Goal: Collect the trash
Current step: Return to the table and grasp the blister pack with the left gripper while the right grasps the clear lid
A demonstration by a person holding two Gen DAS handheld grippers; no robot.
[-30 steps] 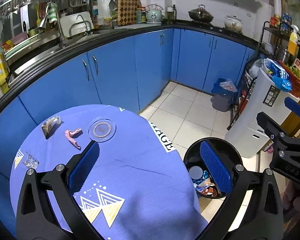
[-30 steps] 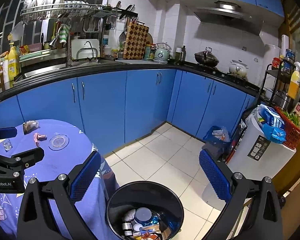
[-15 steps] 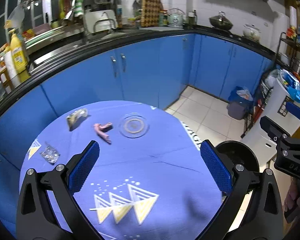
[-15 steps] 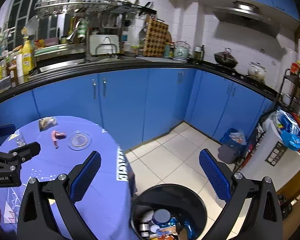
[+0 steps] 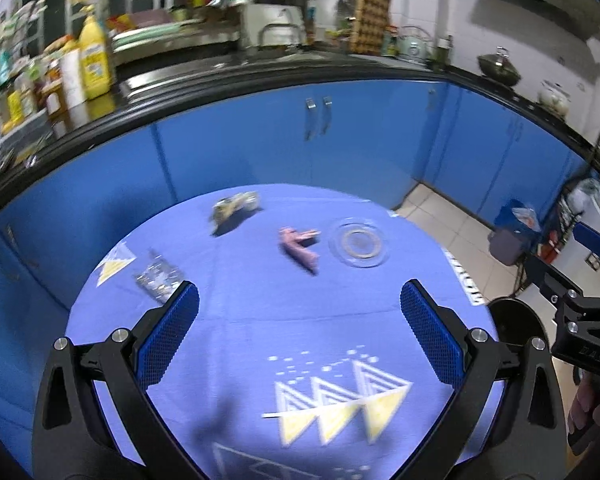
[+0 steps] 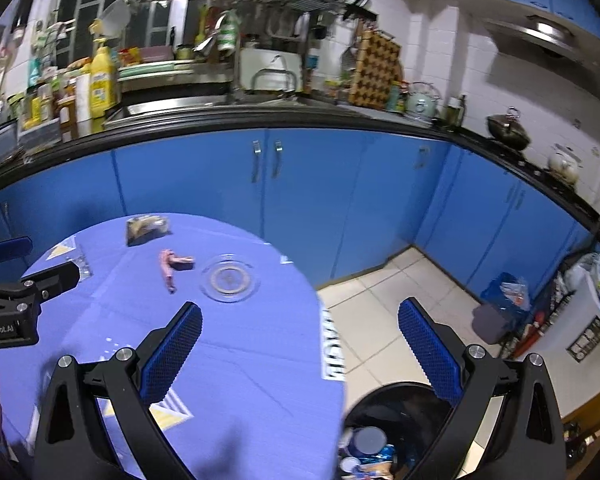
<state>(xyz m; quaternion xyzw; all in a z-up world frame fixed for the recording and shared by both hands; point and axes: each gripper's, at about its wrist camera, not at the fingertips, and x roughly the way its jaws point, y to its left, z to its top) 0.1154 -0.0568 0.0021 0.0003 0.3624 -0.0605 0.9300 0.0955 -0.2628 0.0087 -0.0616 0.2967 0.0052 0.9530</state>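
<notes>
left wrist view: the left gripper (image 5: pixel 299 330) hangs over the round blue table (image 5: pixel 240 336) with its jaws spread wide and nothing between them. going left to right beyond the fingertips: a clear foil blister pack (image 5: pixel 157 278) just beside the left finger's tip, a crumpled wrapper (image 5: pixel 235 205) farther back near the table's far edge, a pink scrap (image 5: pixel 298 245) ahead of centre, and a clear glass dish (image 5: pixel 359 242) just right of it. the black trash bin (image 5: pixel 514 322) peeks past the table's right edge.

right wrist view: the right gripper (image 6: pixel 299 336) is likewise spread and empty, over the table's right edge, with the bin (image 6: pixel 396 432) below its right finger and the pink scrap (image 6: pixel 172 263) ahead to the left.
</notes>
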